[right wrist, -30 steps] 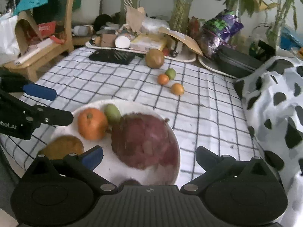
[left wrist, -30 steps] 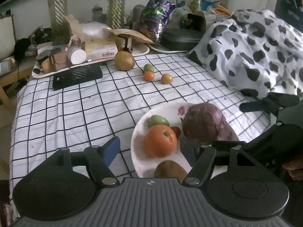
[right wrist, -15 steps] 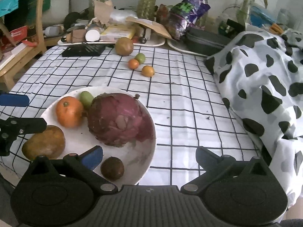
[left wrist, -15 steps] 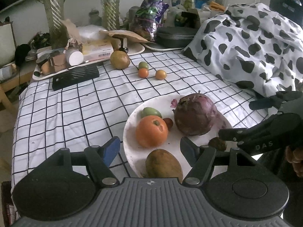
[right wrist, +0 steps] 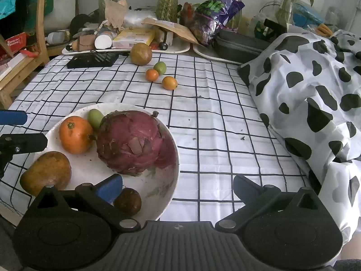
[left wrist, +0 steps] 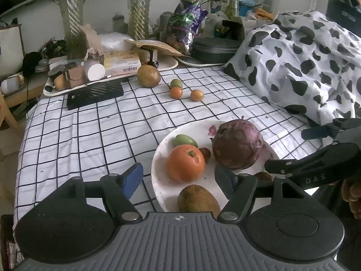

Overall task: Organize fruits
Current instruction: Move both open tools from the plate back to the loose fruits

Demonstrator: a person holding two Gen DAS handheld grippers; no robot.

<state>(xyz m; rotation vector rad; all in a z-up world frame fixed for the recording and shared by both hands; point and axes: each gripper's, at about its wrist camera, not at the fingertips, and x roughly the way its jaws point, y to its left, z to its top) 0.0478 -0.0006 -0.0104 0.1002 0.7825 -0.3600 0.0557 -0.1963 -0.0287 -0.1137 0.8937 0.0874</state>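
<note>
A white plate [left wrist: 162,180] [right wrist: 171,180] near the front of the checked cloth holds a red cabbage [left wrist: 238,145] [right wrist: 133,141], an orange tomato [left wrist: 186,163] [right wrist: 75,134], a green fruit [left wrist: 183,140] [right wrist: 95,117], a brown potato-like fruit [left wrist: 198,199] [right wrist: 46,172] and a small dark fruit [right wrist: 127,201]. Farther back lie a brown round fruit [left wrist: 149,76] [right wrist: 141,53], a green one [left wrist: 176,83] [right wrist: 160,67] and two small orange ones [left wrist: 176,92] [left wrist: 197,95]. My left gripper [left wrist: 178,176] is open and empty at the plate's near edge. My right gripper [right wrist: 178,186] is open and empty over the plate's right rim.
A cow-print cloth [left wrist: 304,52] [right wrist: 315,85] is heaped on the right. At the back stand a cluttered tray [left wrist: 67,90], a black flat box [left wrist: 94,93], a dark case [left wrist: 214,49], plant vases [left wrist: 135,22] and a purple bag [right wrist: 214,11]. A wooden chair [right wrist: 40,22] stands left.
Both grippers have drawn back and up from the plate, so more of it shows. The fruits have not moved. Both stay open.
</note>
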